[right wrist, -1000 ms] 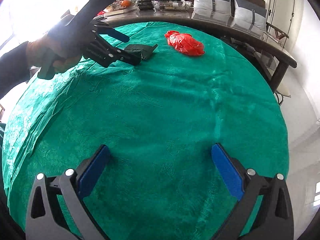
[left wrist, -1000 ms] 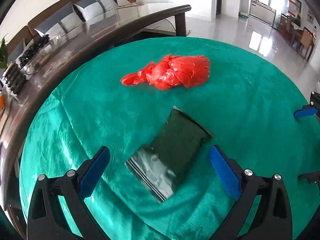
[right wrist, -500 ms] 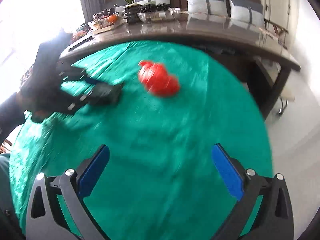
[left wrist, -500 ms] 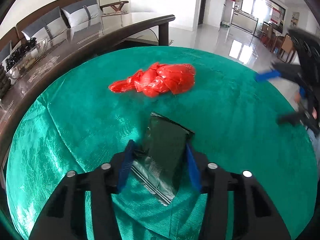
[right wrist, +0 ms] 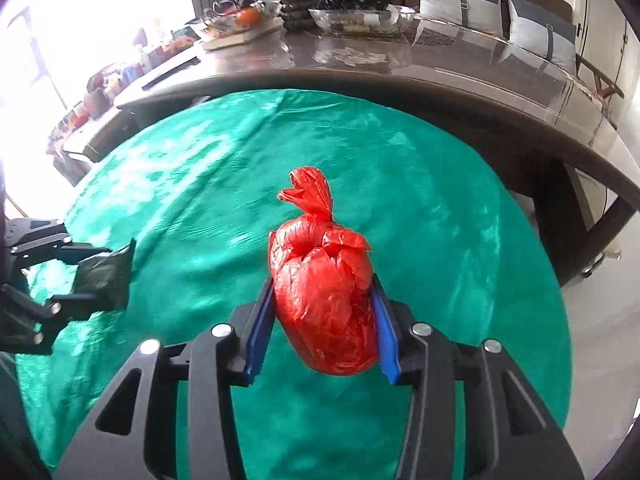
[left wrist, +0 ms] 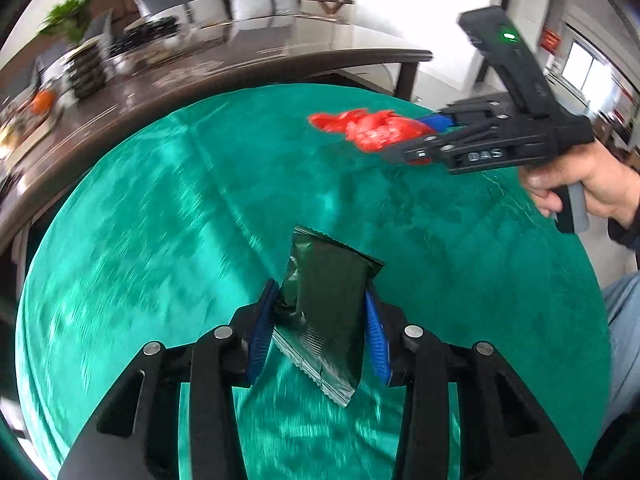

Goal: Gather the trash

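left gripper angled down toward the green cloth, jaws closing, blue pads pinching both sides of a dark green wrapper, wrapper upright between them. right gripper also angled down, jaws closing, blue pads squeezing a tied red plastic bag from both sides, knot end pointing away from the camera. in the left wrist view the right gripper shows from the side with a bare hand wrapped on its grip, a finger on the trigger, dark sleeve cuff at the wrist. the left gripper sits at the right wrist view's left edge; its hand is hidden.
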`<state>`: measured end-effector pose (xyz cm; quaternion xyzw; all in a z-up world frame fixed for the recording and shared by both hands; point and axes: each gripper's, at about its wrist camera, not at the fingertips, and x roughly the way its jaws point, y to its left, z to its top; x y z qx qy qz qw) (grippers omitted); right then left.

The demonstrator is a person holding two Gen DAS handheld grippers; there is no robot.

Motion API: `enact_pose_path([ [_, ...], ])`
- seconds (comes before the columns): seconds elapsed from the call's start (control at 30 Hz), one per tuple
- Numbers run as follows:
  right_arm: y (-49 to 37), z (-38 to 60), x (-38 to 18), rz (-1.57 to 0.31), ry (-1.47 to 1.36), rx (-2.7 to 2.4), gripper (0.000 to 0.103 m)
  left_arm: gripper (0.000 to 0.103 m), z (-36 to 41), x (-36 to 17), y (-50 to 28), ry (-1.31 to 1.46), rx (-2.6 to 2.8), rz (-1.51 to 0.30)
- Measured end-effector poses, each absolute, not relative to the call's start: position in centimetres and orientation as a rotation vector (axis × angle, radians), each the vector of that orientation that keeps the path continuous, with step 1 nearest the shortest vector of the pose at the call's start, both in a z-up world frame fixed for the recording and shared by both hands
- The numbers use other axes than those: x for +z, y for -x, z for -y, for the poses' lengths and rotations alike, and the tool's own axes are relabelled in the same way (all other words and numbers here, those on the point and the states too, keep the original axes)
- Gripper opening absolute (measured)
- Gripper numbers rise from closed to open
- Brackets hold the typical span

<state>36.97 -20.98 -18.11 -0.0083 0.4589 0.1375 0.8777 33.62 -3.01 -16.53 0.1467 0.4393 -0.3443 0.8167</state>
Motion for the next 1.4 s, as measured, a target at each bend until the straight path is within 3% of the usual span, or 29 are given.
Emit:
enact_pose_path([
  [0.23,-24.9,15.7,-17.3,-0.924,-0.025,0.281,0.044,0.041,-1.6,-14.8,-26.7,-0.140,-0.523,-0.932],
  [0.43,-20.5,13.0,-19.3,-0.916,-0.015,0.233,0.044,0.041,-3.4,-16.3,-21.7,-0.069,-0.383,-0.943],
  [0.53,-20.2,12.4,-20.1,-0.914,0.029,0.199,0.057,0.043,-3.7,-17.2,-20.7,-0.086,-0.357,-0.943],
  [0.57,-20.1,12.4,-20.3,-0.918,0.029,0.199,0.067,0.043,-3.7,-17.5,-20.6,-0.097,-0.348,-0.935],
  [0.6,-20.1,12.4,-20.6,-0.925,0.034,0.192,0.076,0.047,-3.7,-17.7,-20.4,-0.114,-0.335,-0.924],
  [0.67,-20.1,12.3,-21.3,-0.945,0.051,0.189,0.081,0.059,-3.8,-18.0,-20.3,-0.126,-0.320,-0.920],
  [0.73,-20.0,12.0,-21.6,-0.936,0.064,0.201,0.086,0.091,-4.0,-18.0,-20.5,-0.127,-0.302,-0.922],
  [0.77,-19.9,12.2,-21.6,-0.935,0.063,0.201,0.087,0.094,-4.0,-18.1,-20.6,-0.134,-0.283,-0.925],
  [0.97,-20.0,12.1,-21.8,-0.944,0.059,0.206,0.092,0.098,-4.0,-18.6,-21.3,-0.150,-0.281,-0.963],
  [1.4,-19.8,12.0,-21.8,-0.945,0.064,0.202,0.094,0.099,-3.7,-18.8,-21.1,-0.156,-0.271,-0.965],
])
